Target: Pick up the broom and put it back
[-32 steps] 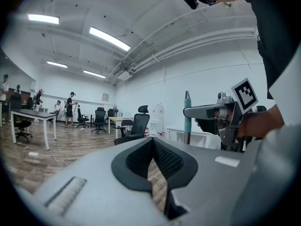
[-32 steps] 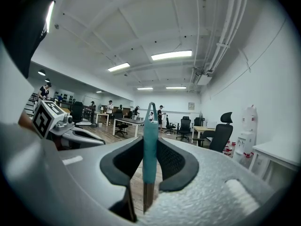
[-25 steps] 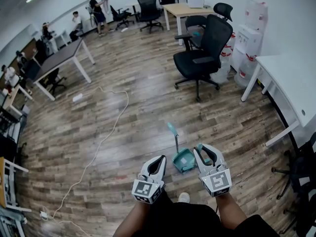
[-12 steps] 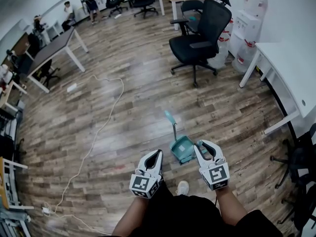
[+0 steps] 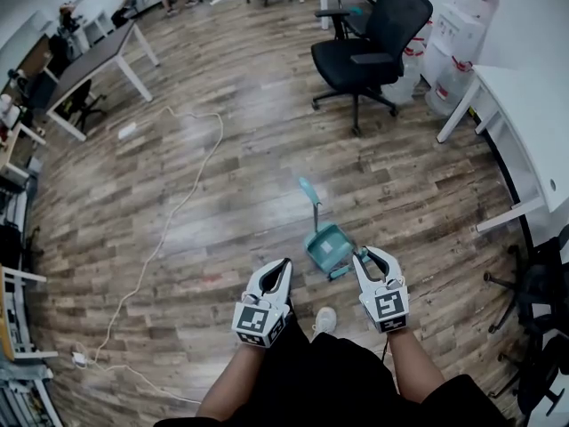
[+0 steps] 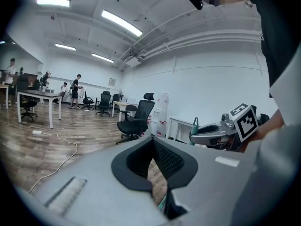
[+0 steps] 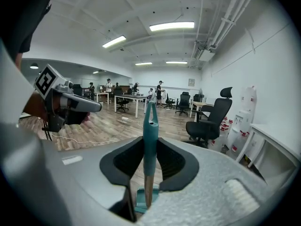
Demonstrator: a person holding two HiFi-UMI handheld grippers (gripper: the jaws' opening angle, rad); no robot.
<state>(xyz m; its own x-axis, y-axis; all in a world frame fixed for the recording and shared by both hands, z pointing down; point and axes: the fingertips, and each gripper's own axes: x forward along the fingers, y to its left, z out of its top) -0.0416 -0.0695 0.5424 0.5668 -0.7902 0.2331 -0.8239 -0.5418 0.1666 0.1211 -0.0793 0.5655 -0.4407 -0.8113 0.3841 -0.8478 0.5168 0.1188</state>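
Note:
A small teal broom (image 7: 150,140) stands upright between my right gripper's (image 7: 150,145) pads, which are shut on its handle; its brush (image 7: 141,200) hangs below. In the head view the right gripper (image 5: 367,253) is low over the wood floor, just right of a teal dustpan (image 5: 325,246) whose long handle (image 5: 308,191) rises away from me. The broom (image 5: 348,266) shows as a teal strip beside the pan. My left gripper (image 5: 284,264) is left of the pan, shut with nothing in it (image 6: 152,141).
A black office chair (image 5: 369,43) stands ahead. A white desk (image 5: 533,132) and water dispensers (image 5: 462,12) are at the right. A white cable (image 5: 178,212) runs over the floor to a power strip (image 5: 76,358). A grey desk (image 5: 98,56) is far left.
Both grippers have sunk toward the floor, the right one more, still holding the broom. The dustpan now sits closer to the right gripper's tips.

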